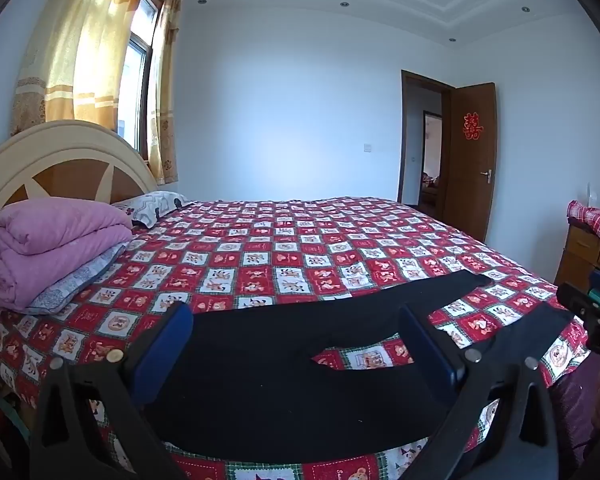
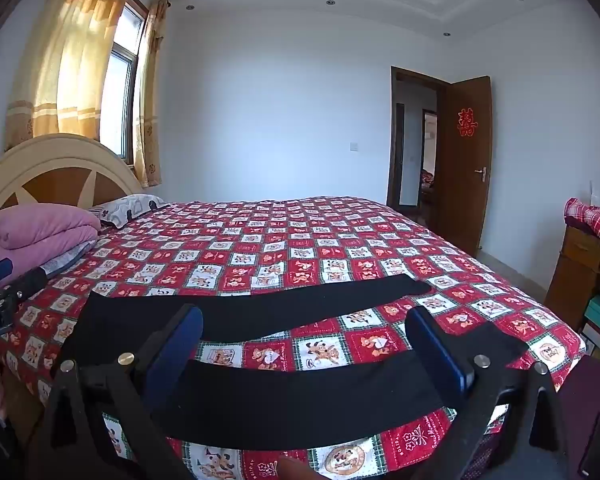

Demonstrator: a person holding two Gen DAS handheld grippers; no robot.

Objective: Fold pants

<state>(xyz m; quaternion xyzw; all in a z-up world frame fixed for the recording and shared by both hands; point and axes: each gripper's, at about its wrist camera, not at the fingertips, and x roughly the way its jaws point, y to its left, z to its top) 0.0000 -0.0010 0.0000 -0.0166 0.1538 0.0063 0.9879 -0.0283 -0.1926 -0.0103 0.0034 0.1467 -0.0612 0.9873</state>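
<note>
Black fabric pants [image 1: 260, 360] lie flat along the near edge of the red-checked quilted bed [image 1: 284, 248]; both tongs, left [image 1: 296, 344] and right [image 2: 304, 348], gape, empty. Best: pinch the near leg's ends, carry it toward twelve o'clock.

Black fabric pants [image 2: 260, 360] lie flat and unfolded along the bed's near edge — waist left, both legs spread apart rightward.

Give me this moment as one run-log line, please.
stage: pre-fold | pants: flat on bed, legs apart | left gripper: open, empty | right gripper: open, empty
</note>
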